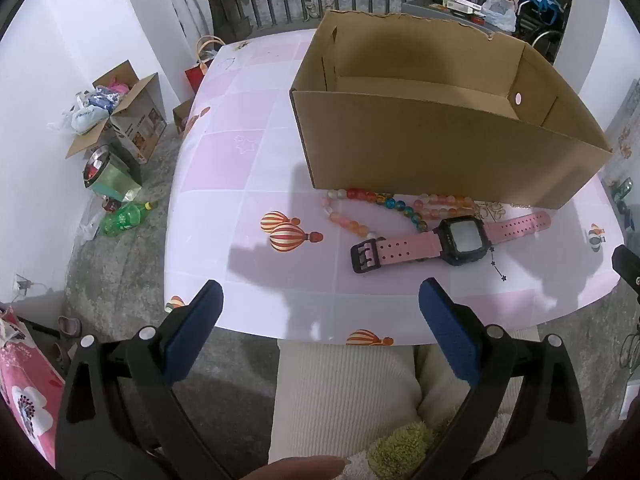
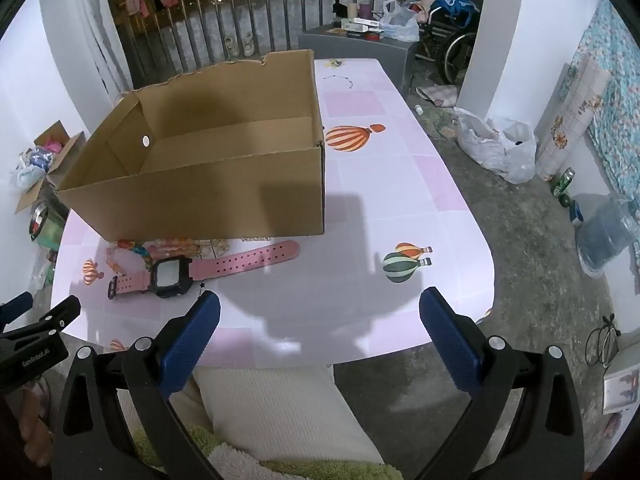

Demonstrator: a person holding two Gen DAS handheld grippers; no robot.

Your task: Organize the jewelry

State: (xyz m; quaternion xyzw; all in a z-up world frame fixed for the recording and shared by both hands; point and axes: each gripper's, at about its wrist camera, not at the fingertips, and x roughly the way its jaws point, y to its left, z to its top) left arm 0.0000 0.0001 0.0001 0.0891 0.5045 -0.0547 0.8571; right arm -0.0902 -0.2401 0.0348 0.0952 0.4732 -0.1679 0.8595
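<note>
Your left tongs [image 1: 320,300] released, your right tongs [image 2: 320,308] released, watch [image 1: 452,240] and beads [image 1: 372,208] beside box [image 1: 440,148]

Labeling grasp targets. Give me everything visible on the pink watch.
The watch has a black squarish case with a pale, blank screen facing up, a pink perforated strap that looks rubbery, and a black buckle at one end. It lies flat and unfastened, strap stretched out both ways, on the pink-checked tablecloth, just in front of the cardboard box. The bead strings lie right against it; actual contact is unclear. Neither tool touches it.

Table [image 1: 248,168]: box [image 1: 432,152], watch [image 1: 460,238], beads [image 1: 384,204]
</note>
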